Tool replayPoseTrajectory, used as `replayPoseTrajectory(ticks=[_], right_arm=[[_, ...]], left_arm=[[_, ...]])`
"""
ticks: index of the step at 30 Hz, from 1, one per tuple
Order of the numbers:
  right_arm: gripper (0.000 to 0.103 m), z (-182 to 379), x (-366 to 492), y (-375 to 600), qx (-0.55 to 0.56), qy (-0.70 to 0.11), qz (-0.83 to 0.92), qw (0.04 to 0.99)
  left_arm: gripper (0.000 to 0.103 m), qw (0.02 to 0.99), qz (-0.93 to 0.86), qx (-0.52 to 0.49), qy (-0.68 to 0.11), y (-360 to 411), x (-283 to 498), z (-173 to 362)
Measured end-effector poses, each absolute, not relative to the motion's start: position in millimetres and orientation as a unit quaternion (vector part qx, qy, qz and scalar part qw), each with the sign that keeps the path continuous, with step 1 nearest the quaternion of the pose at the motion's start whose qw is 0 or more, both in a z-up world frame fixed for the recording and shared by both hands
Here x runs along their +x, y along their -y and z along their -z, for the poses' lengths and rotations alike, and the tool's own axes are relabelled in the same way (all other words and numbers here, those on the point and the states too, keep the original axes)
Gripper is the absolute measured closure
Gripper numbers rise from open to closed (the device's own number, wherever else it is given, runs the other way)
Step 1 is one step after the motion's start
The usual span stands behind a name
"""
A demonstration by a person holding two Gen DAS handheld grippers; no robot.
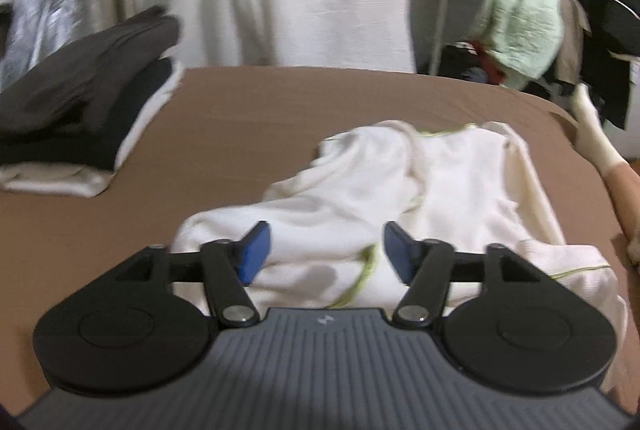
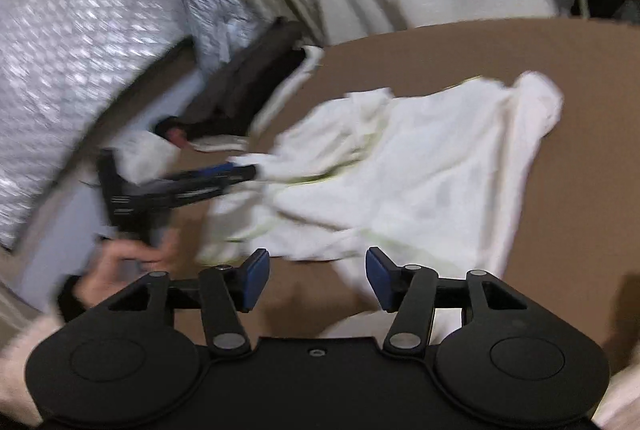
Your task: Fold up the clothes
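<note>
**White garment awaits its first fold**

Brown sheeting covers the bed [image 1: 248,102] where the work is laid out, with pale hangings and a silver quilted panel [image 2: 68,42] behind it. Left gripper [image 1: 324,250] hovers over the near edge of the crumpled white garment [image 1: 440,182], its blue pads [image 1: 254,252] spread wide with cloth showing between them and nothing pinched. Seen from the right wrist, that same tool reaches in from the left with its tips at the garment's left edge [image 2: 244,170], apparently lining up a grab; blur hides whether they touch the fabric. Right gripper [image 2: 316,278] also stands wide and empty, over bare sheet just short of the garment's near hem [image 2: 360,250], probably placed to take a second corner.

Garment lies bunched in the middle of the bed, thin green piping [image 1: 360,270] running along its seams; the folds hide which part is sleeve, collar or hem. At far left sits a stack [image 1: 80,110] of folded dark and cream clothes, likely finished pieces kept clear of the working area. More laundry, including a green cloth [image 1: 520,34], hangs at far right, partly cut off. A pale gloved hand [image 1: 592,134] enters at the right edge, its wrist out of frame. Motion blur softens most of the right-wrist view.
</note>
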State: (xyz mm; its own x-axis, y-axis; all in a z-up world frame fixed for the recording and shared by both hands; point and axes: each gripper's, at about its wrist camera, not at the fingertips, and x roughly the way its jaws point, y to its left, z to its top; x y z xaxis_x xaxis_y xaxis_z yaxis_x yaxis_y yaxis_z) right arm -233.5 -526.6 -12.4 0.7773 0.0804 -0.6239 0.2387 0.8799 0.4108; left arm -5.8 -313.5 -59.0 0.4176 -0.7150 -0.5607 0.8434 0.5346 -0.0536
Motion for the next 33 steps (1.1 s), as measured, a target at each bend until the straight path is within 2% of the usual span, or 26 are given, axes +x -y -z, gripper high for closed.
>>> replayPoseTrajectory(ticks=[1, 6, 13, 14, 15, 16, 19, 23, 27, 30, 33], right_arm=[[0.043, 15.9, -226.0, 533.0, 0.231, -0.338, 0.057, 0.911], [0.043, 43.6, -183.3, 583.7, 0.26, -0.368, 0.085, 0.889], [0.041, 79.2, -152.9, 636.7, 0.291, -0.372, 0.126, 0.872], [0.039, 84.0, -150.0, 643.1, 0.293, -0.368, 0.135, 0.872], [0.034, 88.8, -147.1, 649.5, 0.294, -0.364, 0.144, 0.872], [0.031, 94.3, -144.7, 654.9, 0.293, -0.359, 0.157, 0.872], [0.031, 116.6, -147.1, 668.8, 0.323, -0.34, 0.172, 0.866], [0.031, 136.8, -155.0, 680.4, 0.361, -0.323, 0.16, 0.86], [0.031, 133.0, -156.9, 679.8, 0.356, -0.312, 0.158, 0.867], [0.031, 138.7, -150.0, 683.7, 0.383, -0.306, 0.149, 0.859], [0.031, 143.1, -138.1, 681.4, 0.407, -0.297, 0.133, 0.854]], left_arm=[[0.027, 0.831, 0.471, 0.125, -0.268, 321.1, -7.7, 58.1], [0.026, 0.826, 0.461, 0.203, -0.254, 362.7, -11.7, 59.6], [0.017, 0.809, 0.451, 0.24, -0.291, 407.6, 16.5, 74.9], [0.028, 0.803, 0.457, 0.24, -0.298, 414.0, 22.6, 78.5], [0.044, 0.787, 0.475, 0.246, -0.307, 421.6, 27.1, 84.0], [0.077, 0.776, 0.479, 0.265, -0.314, 430.8, 28.9, 90.3], [0.085, 0.798, 0.449, 0.273, -0.295, 432.9, 32.4, 85.0], [0.087, 0.87, 0.414, 0.112, -0.244, 368.9, 61.5, 30.8], [0.087, 0.881, 0.381, -0.02, -0.279, 290.2, 88.4, 17.3], [0.087, 0.886, 0.338, 0.009, -0.318, 261.8, 88.4, 47.3], [0.088, 0.835, 0.331, 0.003, -0.44, 246.9, 94.4, 85.8]])
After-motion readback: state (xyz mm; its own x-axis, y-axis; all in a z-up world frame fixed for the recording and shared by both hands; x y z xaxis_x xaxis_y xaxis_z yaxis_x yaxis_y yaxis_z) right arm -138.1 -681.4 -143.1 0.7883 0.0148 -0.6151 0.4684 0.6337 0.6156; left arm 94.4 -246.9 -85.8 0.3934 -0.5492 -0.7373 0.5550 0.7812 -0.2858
